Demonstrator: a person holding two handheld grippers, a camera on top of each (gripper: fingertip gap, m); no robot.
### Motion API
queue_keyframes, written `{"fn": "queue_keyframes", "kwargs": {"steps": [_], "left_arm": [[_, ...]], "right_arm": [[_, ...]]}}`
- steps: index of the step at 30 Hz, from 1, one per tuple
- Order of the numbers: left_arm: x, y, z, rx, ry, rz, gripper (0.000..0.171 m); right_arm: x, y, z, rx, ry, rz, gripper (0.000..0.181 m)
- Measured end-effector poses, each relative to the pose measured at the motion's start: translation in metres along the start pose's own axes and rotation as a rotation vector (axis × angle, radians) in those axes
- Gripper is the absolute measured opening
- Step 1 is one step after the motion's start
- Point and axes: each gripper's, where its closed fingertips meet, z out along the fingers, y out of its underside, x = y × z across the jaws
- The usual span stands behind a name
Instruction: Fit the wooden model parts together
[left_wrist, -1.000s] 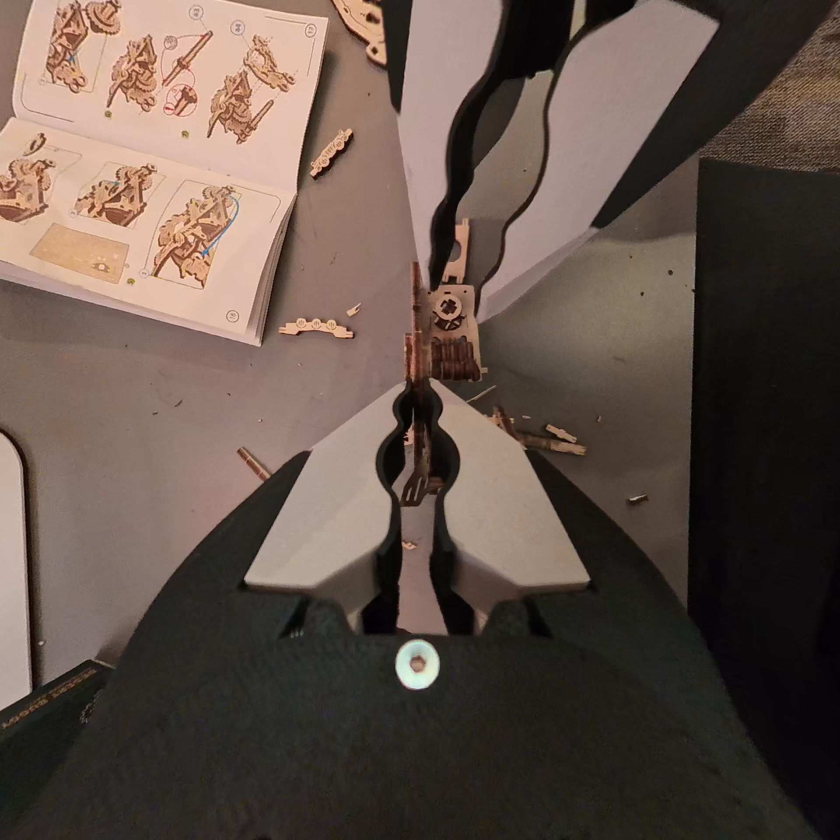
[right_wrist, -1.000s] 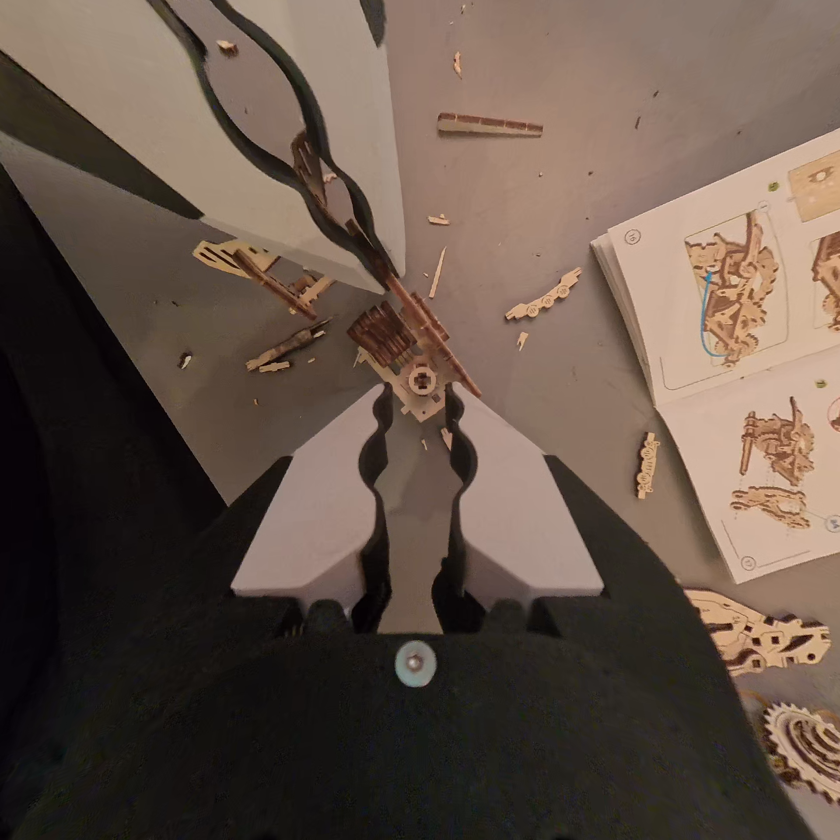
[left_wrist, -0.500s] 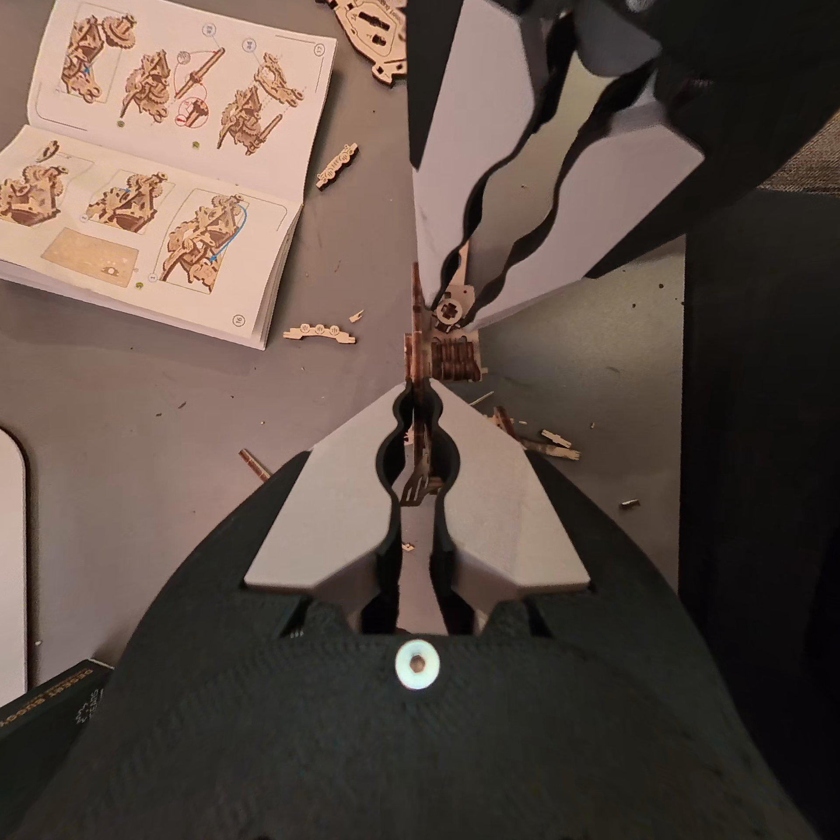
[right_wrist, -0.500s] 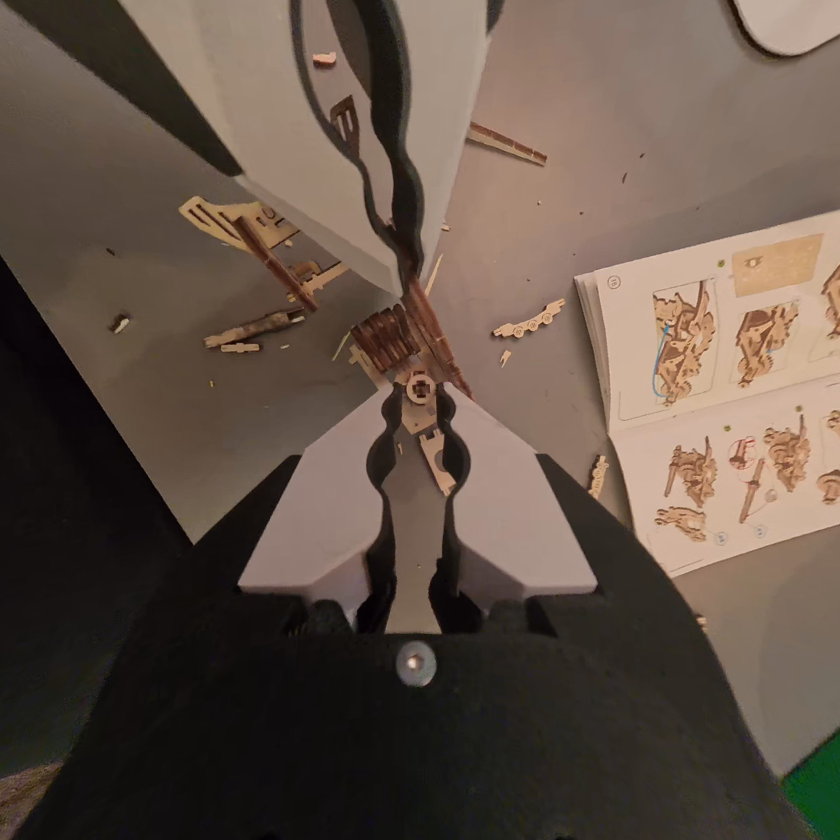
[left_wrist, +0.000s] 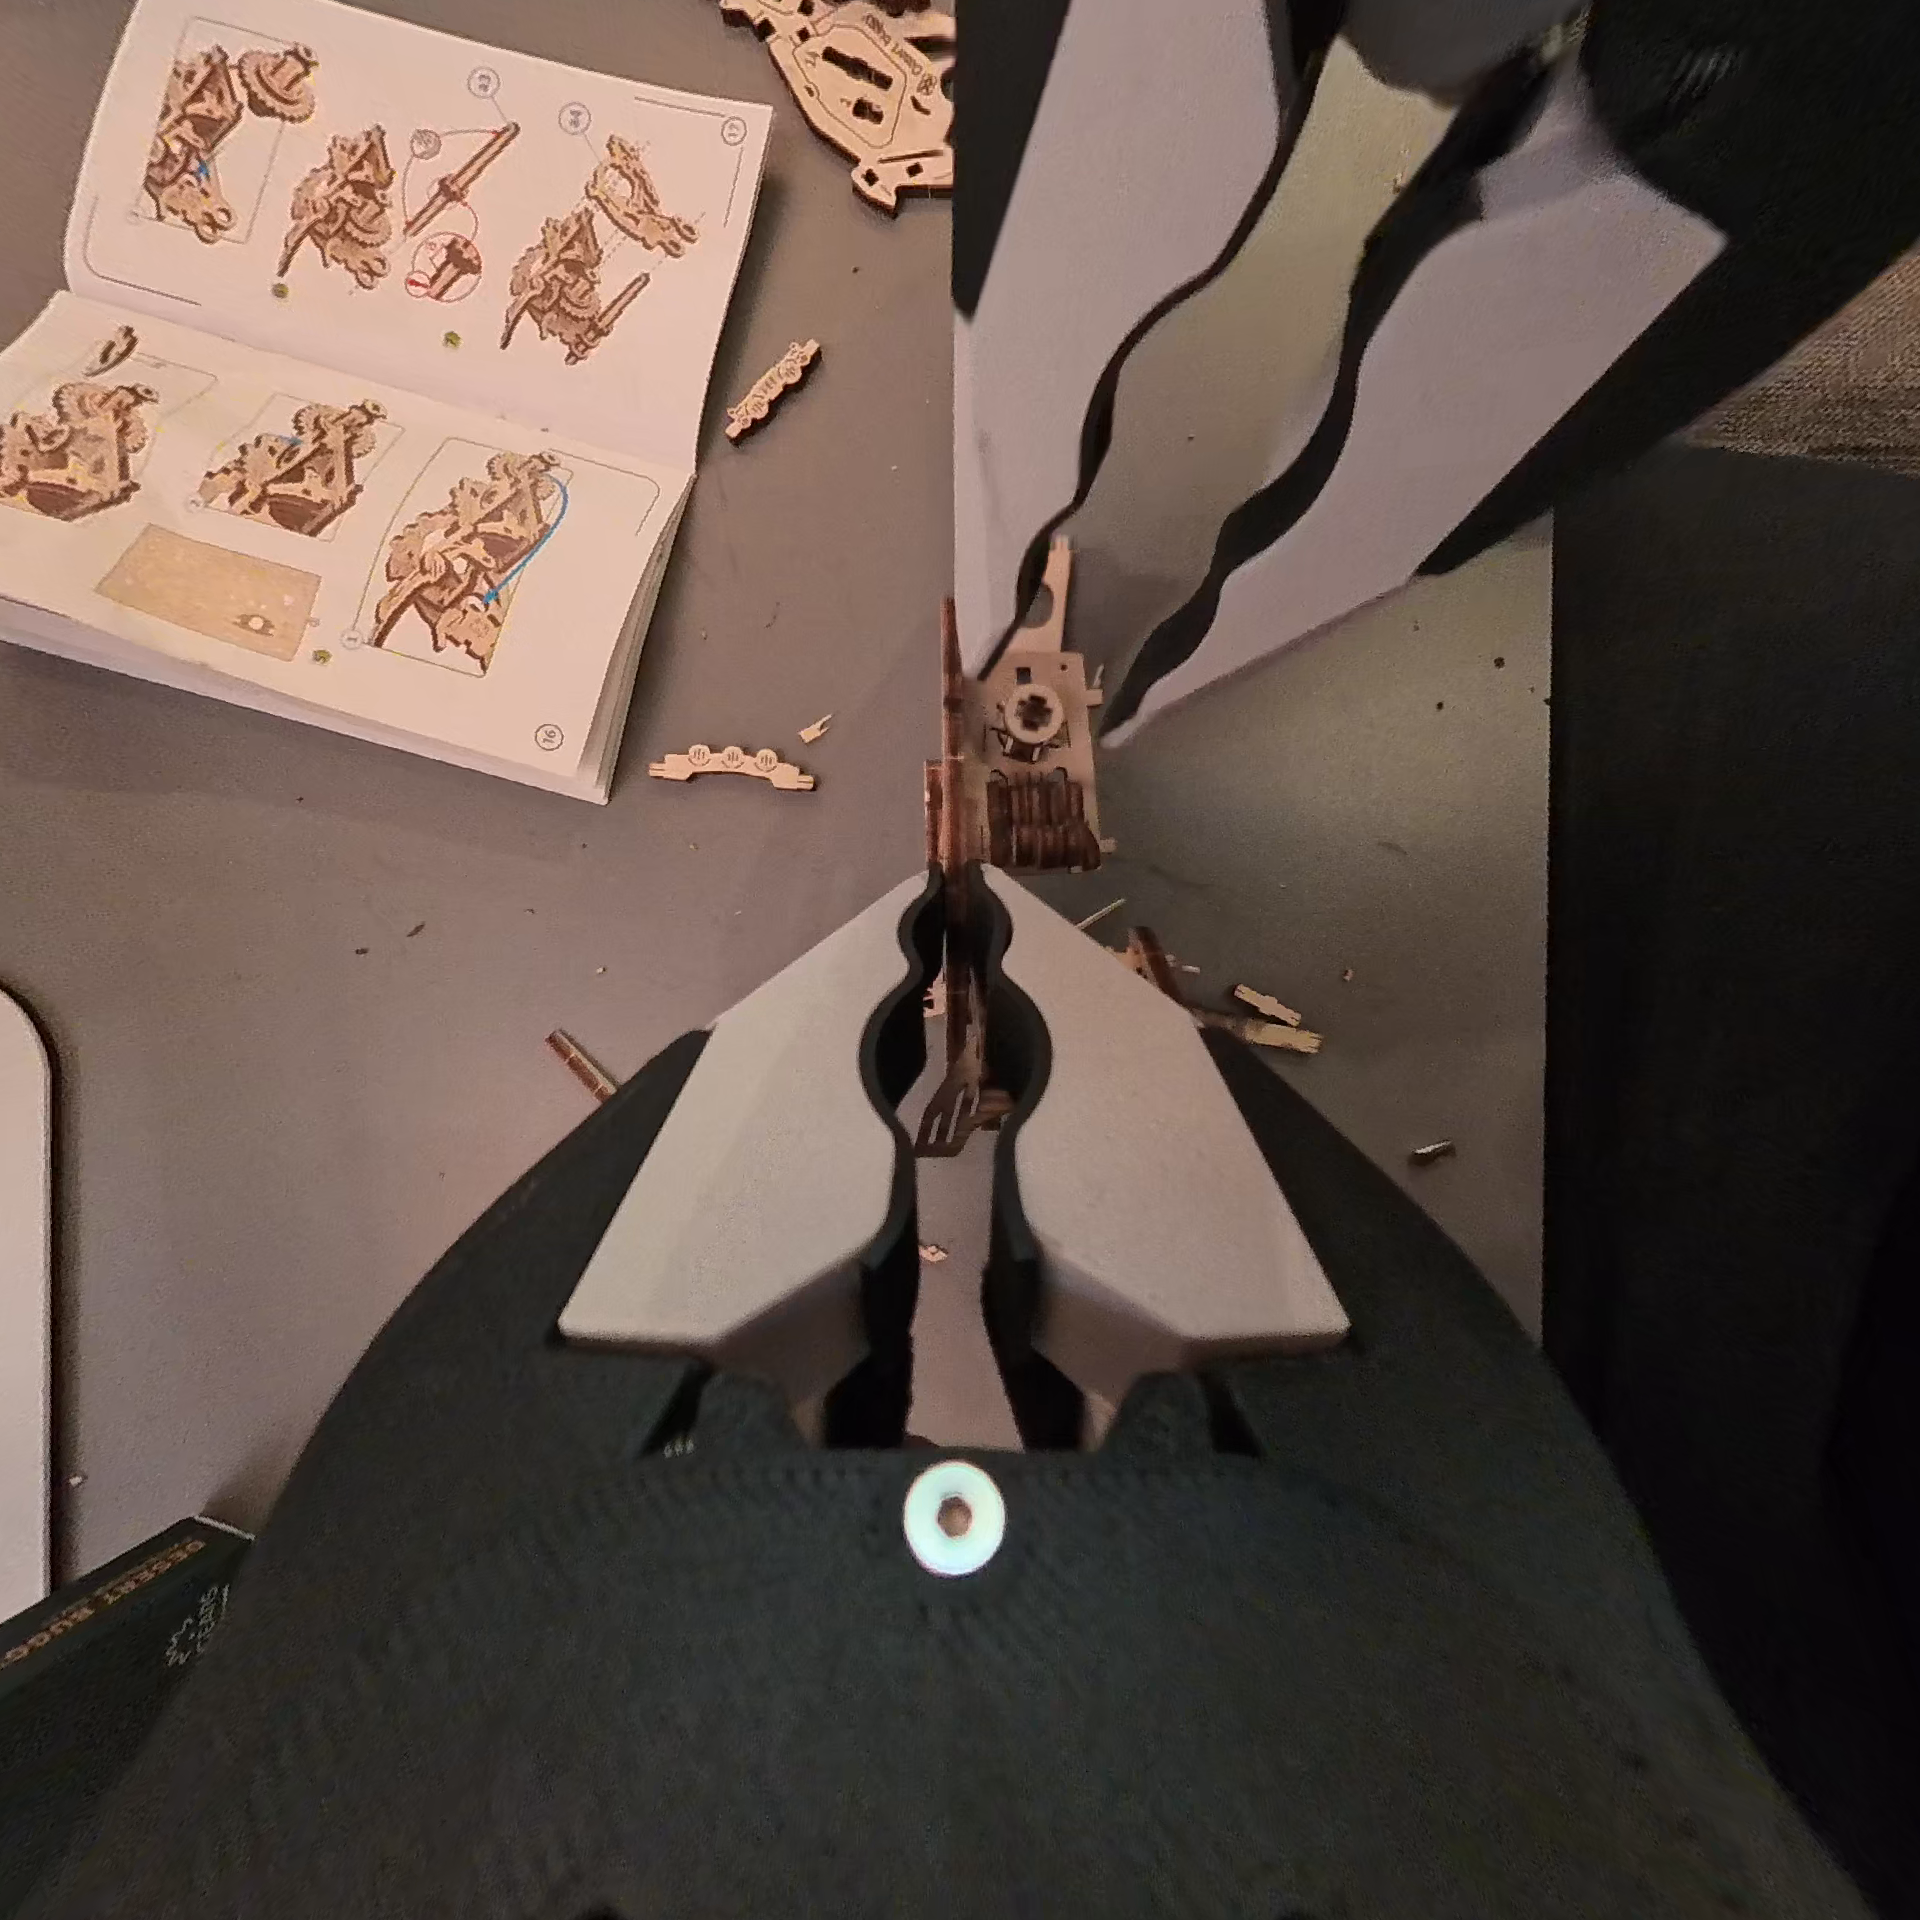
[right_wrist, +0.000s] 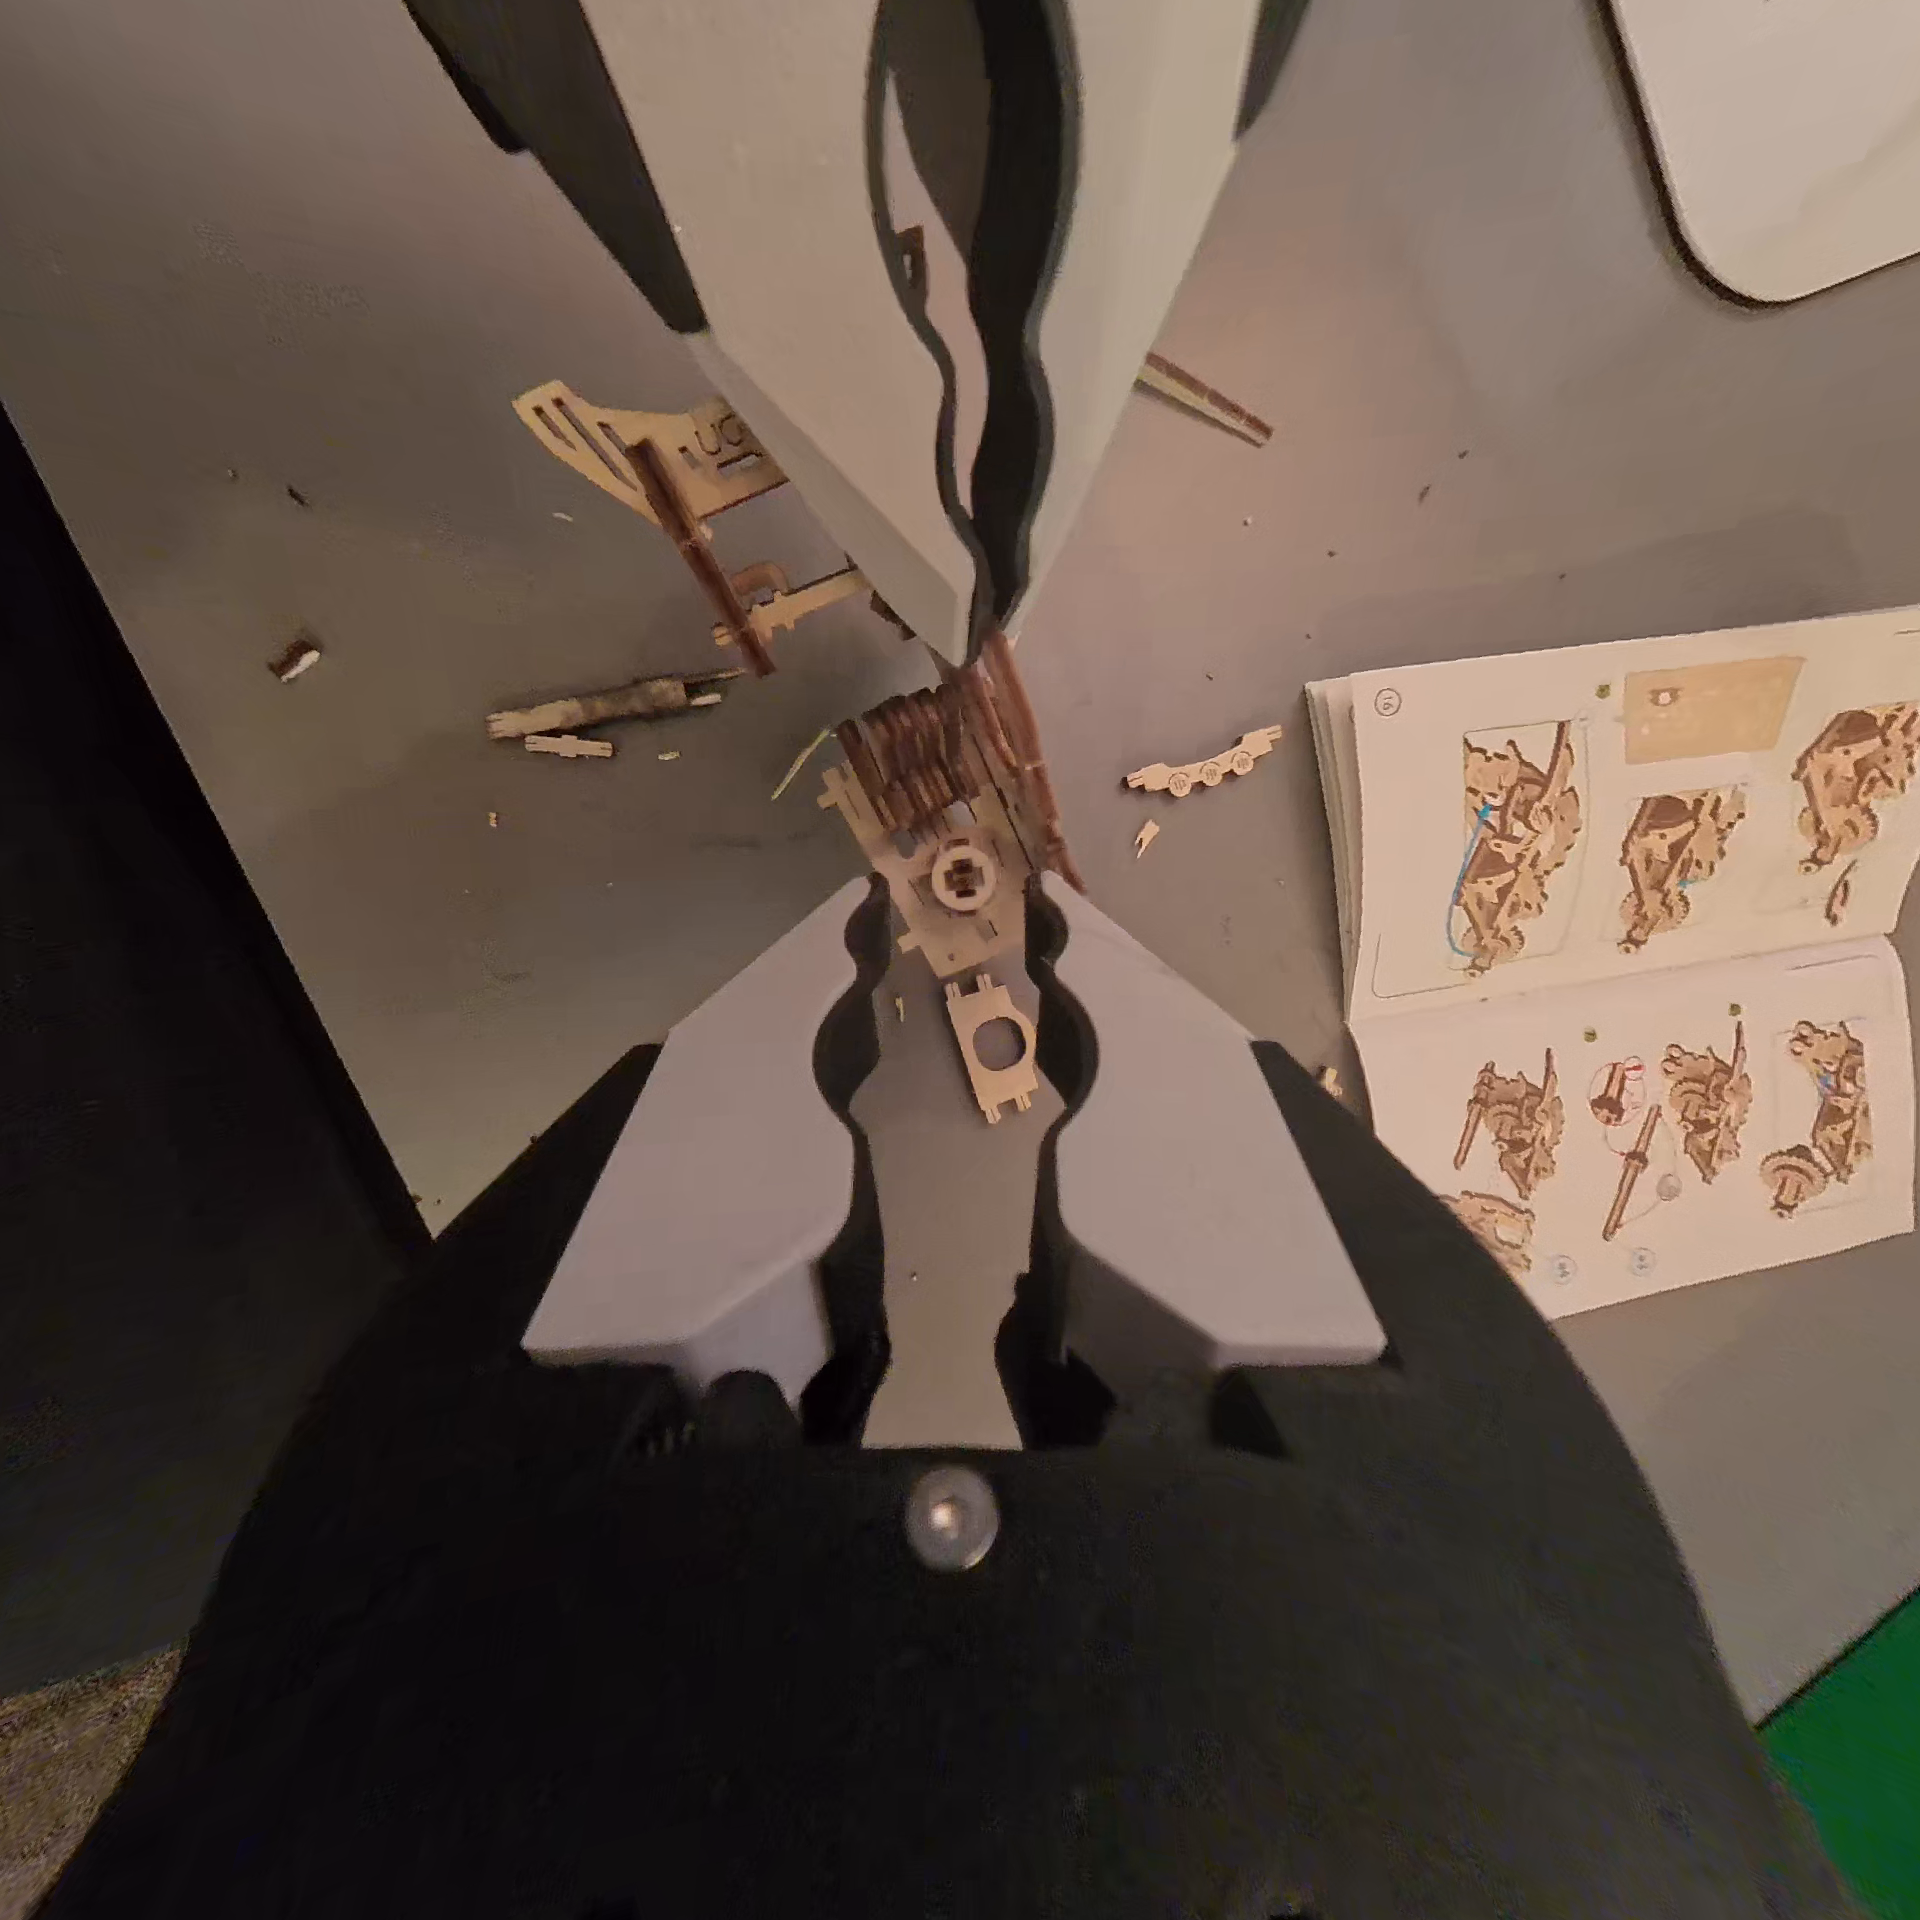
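While the left gripper (left_wrist: 961, 904) is clamped tight on the half-built wooden model (left_wrist: 1023, 774), the right gripper (right_wrist: 951, 904) sits open with the model's flat tab between its fingers, not pinched yet. Looks maybe halfway: loose wooden parts (right_wrist: 665, 530) litter the grey table (right_wrist: 416, 883) beside the open booklet (right_wrist: 1621, 956).

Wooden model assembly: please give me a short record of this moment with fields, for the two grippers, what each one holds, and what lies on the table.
left gripper: jaws shut on the flat edge of the wooden model assembly
right gripper: jaws open around the assembly's pale plate end; contact cannot be told
assembly: held above the table, between both grippers
table: grey, with small wood chips
instruction booklet: open, lying flat
loose parts: curved toothed strip, thin rod pieces
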Motion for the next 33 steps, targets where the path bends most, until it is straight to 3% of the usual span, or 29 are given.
{"fn": "queue_keyframes", "kwargs": {"steps": [9,15,26,33], "left_arm": [[0.002,-0.002,0.000,0.003,0.007,0.004,0.001],[-0.001,0.000,-0.003,0.006,0.003,-0.006,0.001],[-0.007,0.013,0.000,-0.032,0.019,-0.031,0.001],[-0.009,0.021,0.008,-0.063,0.035,-0.045,0.001]], "right_arm": [[0.000,0.002,0.003,-0.021,0.003,-0.011,0.009],[-0.001,-0.001,-0.007,0.022,-0.025,0.034,0.027],[0.008,0.051,0.002,-0.056,-0.057,0.154,0.033],[0.010,0.056,0.017,-0.043,-0.063,0.142,0.026]]}}
